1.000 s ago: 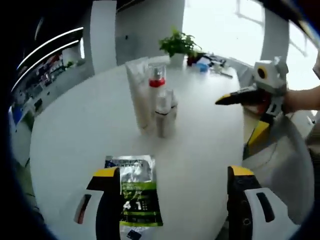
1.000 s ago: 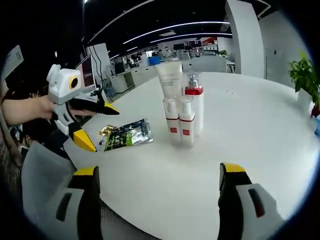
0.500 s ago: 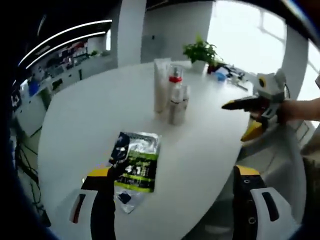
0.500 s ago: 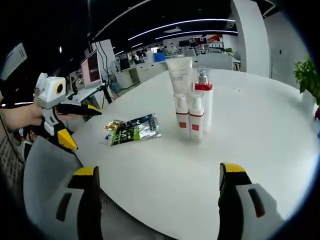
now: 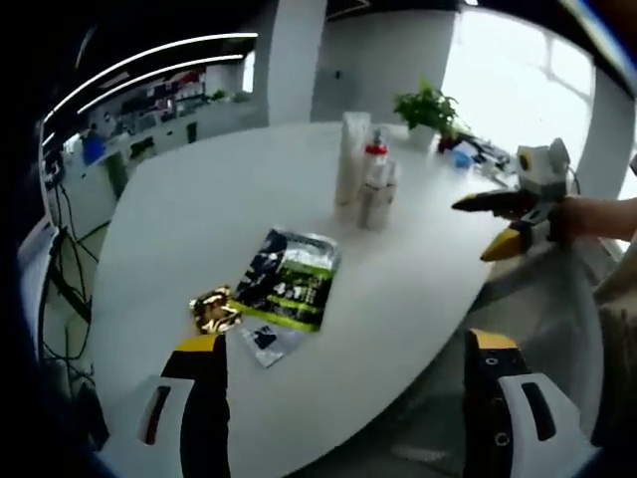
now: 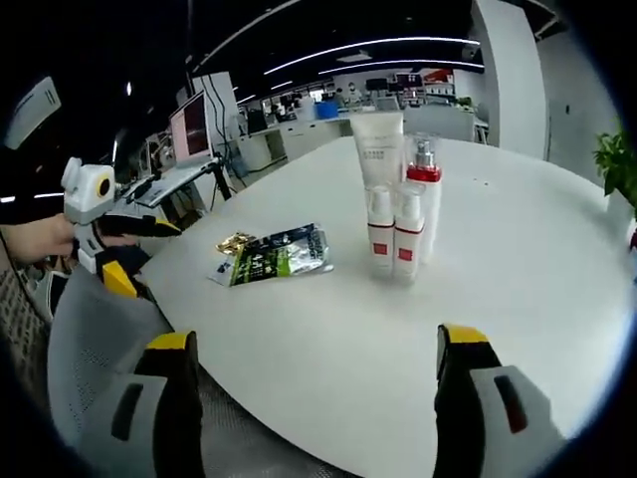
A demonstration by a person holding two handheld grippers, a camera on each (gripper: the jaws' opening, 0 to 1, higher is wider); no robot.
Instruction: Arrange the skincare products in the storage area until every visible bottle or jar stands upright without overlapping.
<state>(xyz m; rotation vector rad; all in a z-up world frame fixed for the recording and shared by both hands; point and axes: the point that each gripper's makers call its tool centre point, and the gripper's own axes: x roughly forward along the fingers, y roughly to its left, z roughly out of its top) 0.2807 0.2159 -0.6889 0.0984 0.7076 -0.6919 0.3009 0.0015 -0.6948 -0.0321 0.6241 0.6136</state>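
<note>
Four skincare containers stand upright in a tight group on the white round table (image 5: 179,229): a tall white tube (image 6: 378,147), a pump bottle with a red collar (image 6: 428,199) and two small white bottles with red labels (image 6: 381,234). The same group (image 5: 366,179) shows far ahead in the left gripper view. A green and silver sachet pack (image 5: 291,279) lies flat nearer the edge, beside a gold foil piece (image 5: 212,309). My left gripper (image 5: 343,344) is open over the table's near edge. My right gripper (image 6: 317,341) is open and empty, short of the table.
A potted plant (image 5: 426,105) and small items stand at the table's far side. A grey chair (image 6: 85,344) sits by the edge below the left gripper (image 6: 109,234), which a hand holds. A monitor (image 6: 194,129) stands on a desk behind. The right gripper (image 5: 508,214) hangs off the table's right side.
Both cameras have pulled back from the table, so the bottles and sachet look farther off. The gold foil piece has come into the left gripper view. The products have not moved.
</note>
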